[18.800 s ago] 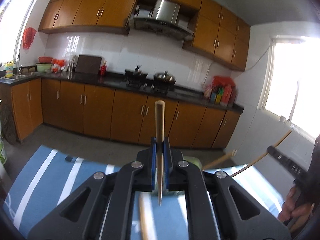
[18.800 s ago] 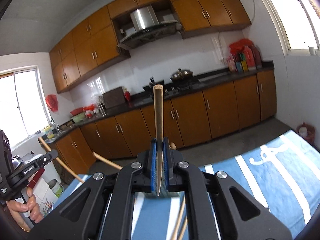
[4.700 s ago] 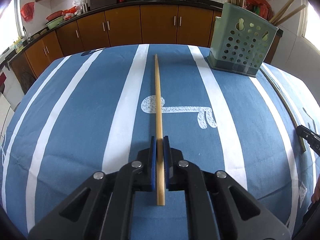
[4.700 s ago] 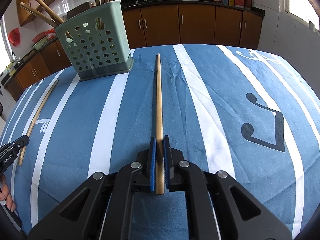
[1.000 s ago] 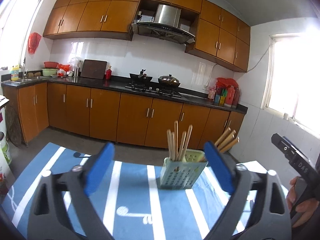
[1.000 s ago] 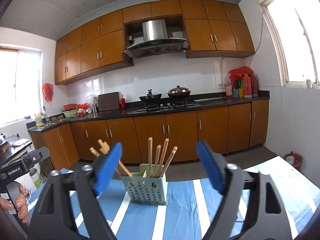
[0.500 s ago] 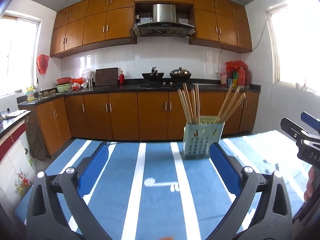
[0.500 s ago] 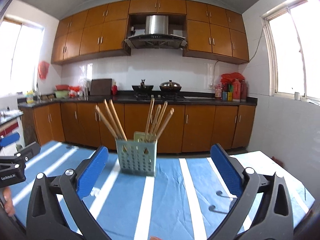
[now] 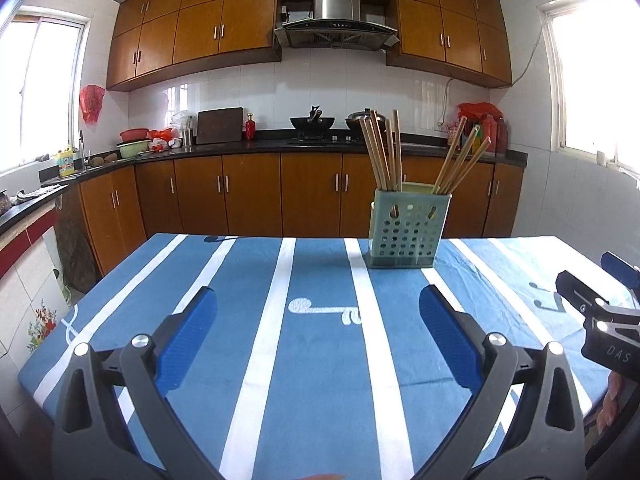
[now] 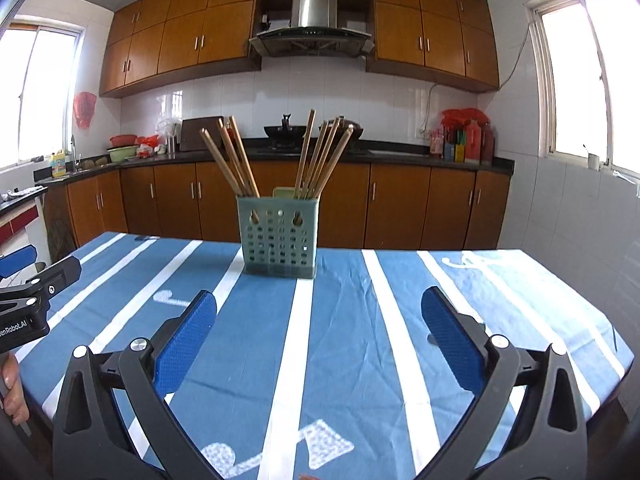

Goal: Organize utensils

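A pale green perforated utensil holder (image 9: 408, 232) (image 10: 279, 240) stands upright at the far side of the table. Several wooden chopsticks (image 9: 384, 152) (image 10: 316, 160) stick out of it in two bunches, leaning left and right. My left gripper (image 9: 318, 304) hangs over the near half of the table, jaws wide open, nothing between the blue pads. My right gripper (image 10: 318, 304) is likewise open and empty, well short of the holder. Each gripper shows at the edge of the other's view, held by a hand (image 10: 12, 392).
A blue tablecloth with white stripes and music-note prints (image 9: 320, 312) (image 10: 352, 320) covers the table. Behind it run brown kitchen cabinets, a black countertop (image 9: 280, 144) with woks and bottles, and bright windows on both sides.
Both grippers have come down and drawn back from the holder, so more tabletop shows beneath them. The right jaws opened a little wider early on. Both stay empty.
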A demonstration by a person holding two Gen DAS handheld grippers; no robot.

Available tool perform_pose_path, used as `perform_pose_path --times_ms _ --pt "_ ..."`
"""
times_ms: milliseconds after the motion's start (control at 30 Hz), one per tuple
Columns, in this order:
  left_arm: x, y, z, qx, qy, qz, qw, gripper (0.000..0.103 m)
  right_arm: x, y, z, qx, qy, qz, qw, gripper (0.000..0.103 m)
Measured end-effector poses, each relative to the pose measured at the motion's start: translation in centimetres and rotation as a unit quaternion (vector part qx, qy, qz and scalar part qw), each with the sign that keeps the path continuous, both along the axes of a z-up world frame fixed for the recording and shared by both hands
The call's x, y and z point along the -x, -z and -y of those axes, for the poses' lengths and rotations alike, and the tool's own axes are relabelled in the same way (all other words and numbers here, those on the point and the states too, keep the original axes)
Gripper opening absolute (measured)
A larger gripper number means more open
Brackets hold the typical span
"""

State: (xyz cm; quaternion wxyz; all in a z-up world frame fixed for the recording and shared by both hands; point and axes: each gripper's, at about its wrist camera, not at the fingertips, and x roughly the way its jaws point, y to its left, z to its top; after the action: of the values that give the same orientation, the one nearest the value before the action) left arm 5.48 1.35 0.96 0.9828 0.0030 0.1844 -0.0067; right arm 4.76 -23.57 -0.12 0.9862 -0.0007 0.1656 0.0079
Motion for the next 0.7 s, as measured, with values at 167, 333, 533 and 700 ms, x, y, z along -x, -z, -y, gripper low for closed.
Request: perform_pose_path --times_ms 167,333,533,700 --pt "0.6 1.1 0.4 -0.015 -0.003 -0.011 0.9998 0.099 0.4 1.1 -0.1 0.000 -0.001 -0.012 1.000 0.101" --pt "0.8 1.7 0.8 -0.021 -0.002 -0.020 0.9996 0.099 0.7 1.4 -0.4 0.006 -0.001 -0.019 1.000 0.101" --pt "0.8 2.0 1.0 -0.018 0.000 -0.023 0.9996 0.099 0.9 1.4 -0.6 0.004 -0.004 -0.020 1.000 0.101" --pt "0.9 2.0 0.8 -0.007 -0.002 -0.021 0.9998 0.099 0.8 1.4 -0.7 -0.003 -0.005 -0.020 1.000 0.101"
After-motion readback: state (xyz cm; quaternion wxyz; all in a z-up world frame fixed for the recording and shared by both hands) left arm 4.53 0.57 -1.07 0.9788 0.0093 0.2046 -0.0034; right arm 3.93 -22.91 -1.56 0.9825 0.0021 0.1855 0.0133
